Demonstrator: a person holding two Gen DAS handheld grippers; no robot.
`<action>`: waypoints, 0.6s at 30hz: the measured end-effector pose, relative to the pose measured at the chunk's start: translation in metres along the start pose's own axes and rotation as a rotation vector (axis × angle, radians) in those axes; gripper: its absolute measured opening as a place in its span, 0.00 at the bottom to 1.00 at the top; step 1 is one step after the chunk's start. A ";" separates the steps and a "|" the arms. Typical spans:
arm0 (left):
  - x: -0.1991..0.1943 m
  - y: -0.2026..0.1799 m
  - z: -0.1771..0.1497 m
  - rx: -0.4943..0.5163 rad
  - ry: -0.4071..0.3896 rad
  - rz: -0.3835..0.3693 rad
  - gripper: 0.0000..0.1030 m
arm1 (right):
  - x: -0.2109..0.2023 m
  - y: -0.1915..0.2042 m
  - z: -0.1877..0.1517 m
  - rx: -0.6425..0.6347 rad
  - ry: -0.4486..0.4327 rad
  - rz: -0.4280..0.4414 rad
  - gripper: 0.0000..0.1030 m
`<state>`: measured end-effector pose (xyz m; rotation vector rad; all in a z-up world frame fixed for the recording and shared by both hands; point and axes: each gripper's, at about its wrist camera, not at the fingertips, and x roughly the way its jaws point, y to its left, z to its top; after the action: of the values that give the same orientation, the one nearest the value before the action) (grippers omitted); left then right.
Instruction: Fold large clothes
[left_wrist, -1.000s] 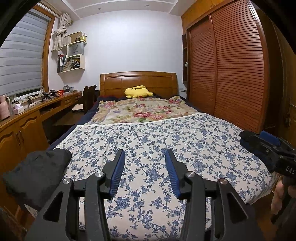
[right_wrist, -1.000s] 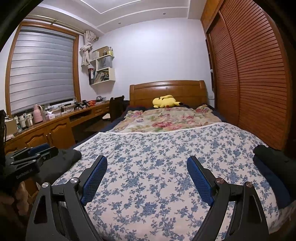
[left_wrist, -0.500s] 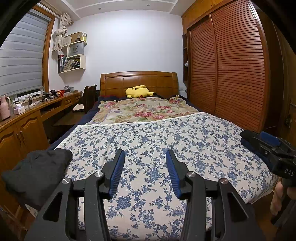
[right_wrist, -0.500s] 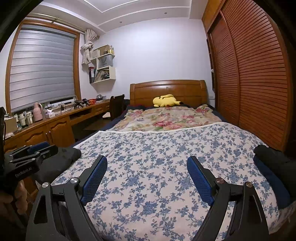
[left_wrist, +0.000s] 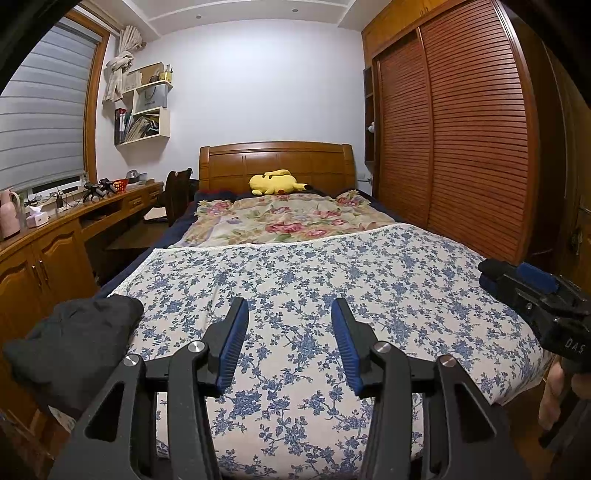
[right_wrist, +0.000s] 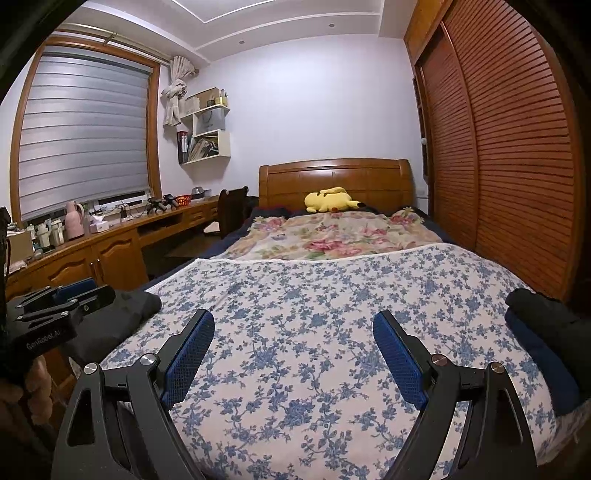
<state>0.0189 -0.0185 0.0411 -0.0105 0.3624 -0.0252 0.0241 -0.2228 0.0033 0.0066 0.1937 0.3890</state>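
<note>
Bed (left_wrist: 295, 280) filling both views, spread with a blue-flowered sheet (right_wrist: 317, 302) over its near half and a rose-patterned quilt (left_wrist: 280, 221) over its far half. Wooden headboard (left_wrist: 277, 162) at the far end, with a yellow plush (left_wrist: 275, 181) lying just before it. Slatted wardrobe (left_wrist: 461, 140) along the right wall; long wooden desk (right_wrist: 110, 240) along the left wall under a window blind (right_wrist: 85, 133).

On the sheet's near left corner, a dark crumpled garment (left_wrist: 74, 343), hanging partly over the bed's edge. On the near right edge, a stack (right_wrist: 543, 339) of dark folded clothes, black on top of navy.

Left gripper (left_wrist: 290, 343) held above the near end of the sheet, jaws parted by a moderate gap and nothing between them; garment lying well to the left of its left finger, apart from it. Right gripper (right_wrist: 293, 362) likewise above the sheet, jaws spread wide and bare; stack lying to the right of its right finger, not touching. Bare flowered sheet alone between both pairs of blue pads (right_wrist: 188, 354).
</note>
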 end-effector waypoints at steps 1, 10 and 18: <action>0.000 0.000 0.000 -0.001 0.000 0.000 0.46 | 0.000 -0.001 0.000 0.001 0.000 0.001 0.86; 0.001 0.000 -0.001 -0.003 0.001 0.001 0.46 | 0.000 -0.003 -0.001 0.003 -0.004 0.007 0.86; 0.002 0.000 -0.004 -0.001 0.003 0.003 0.47 | 0.001 -0.003 -0.001 0.004 -0.003 0.009 0.86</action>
<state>0.0192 -0.0183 0.0364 -0.0112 0.3656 -0.0220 0.0255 -0.2255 0.0016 0.0119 0.1914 0.3971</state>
